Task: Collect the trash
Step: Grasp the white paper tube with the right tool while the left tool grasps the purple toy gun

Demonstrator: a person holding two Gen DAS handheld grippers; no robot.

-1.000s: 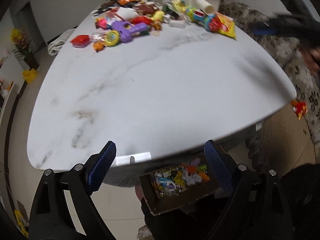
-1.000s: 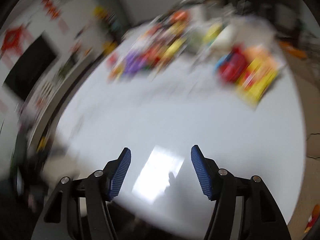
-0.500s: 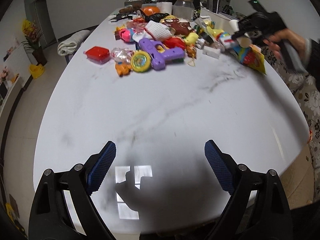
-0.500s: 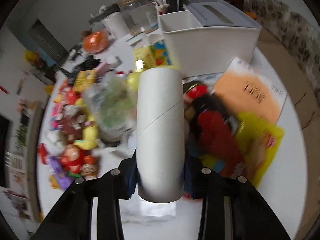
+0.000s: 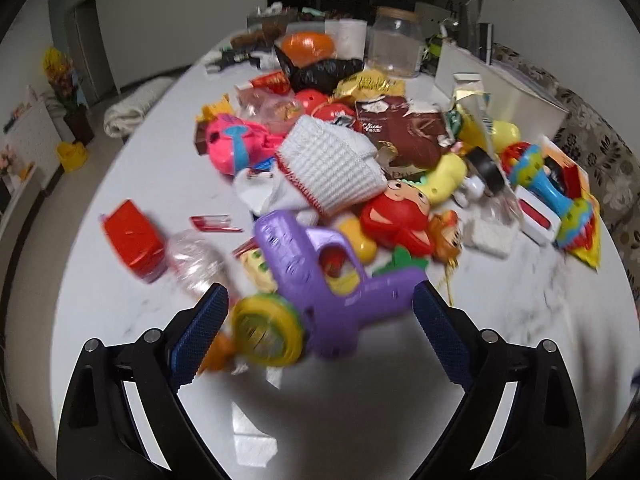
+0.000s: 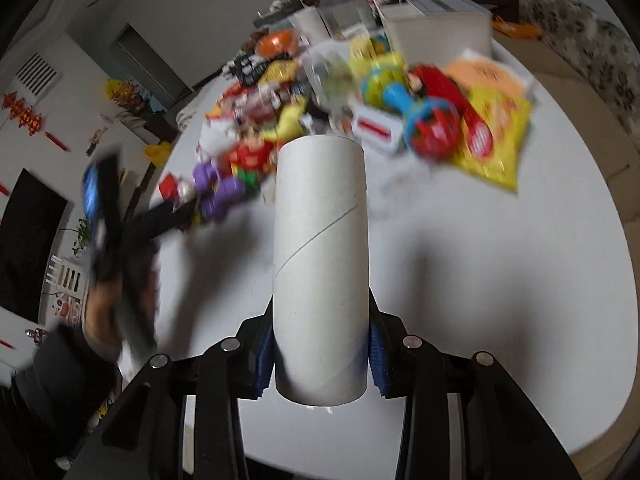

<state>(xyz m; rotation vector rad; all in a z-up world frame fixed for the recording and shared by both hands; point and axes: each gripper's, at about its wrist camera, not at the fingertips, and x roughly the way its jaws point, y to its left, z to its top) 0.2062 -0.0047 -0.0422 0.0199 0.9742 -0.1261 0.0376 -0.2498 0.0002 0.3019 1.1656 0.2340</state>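
My right gripper (image 6: 320, 344) is shut on a white cardboard tube (image 6: 320, 240), held above the white marble table (image 6: 480, 280). Its blue pads press on the tube's near end. My left gripper (image 5: 320, 292) hangs over the near edge of a pile of toys and wrappers, and its jaws are opening. A purple toy gun (image 5: 320, 276) and a yellow-green disc (image 5: 266, 330) lie between its fingertips, untouched by the pads. In the pile are a brown wrapper (image 5: 404, 128), a black plastic bag (image 5: 324, 72), crumpled clear plastic (image 5: 196, 260) and a yellow snack bag (image 6: 496, 132).
A white bin (image 6: 440, 32) and a glass jar (image 5: 396, 48) stand at the table's far end. A red box (image 5: 134, 240) lies left of the pile. A patterned sofa (image 5: 600, 140) runs along the right side. A person's dark sleeve (image 6: 52, 368) shows at the left.
My left gripper has travelled forward over the table up to the pile. My right gripper has shut on the cardboard tube and drawn it back from the pile.
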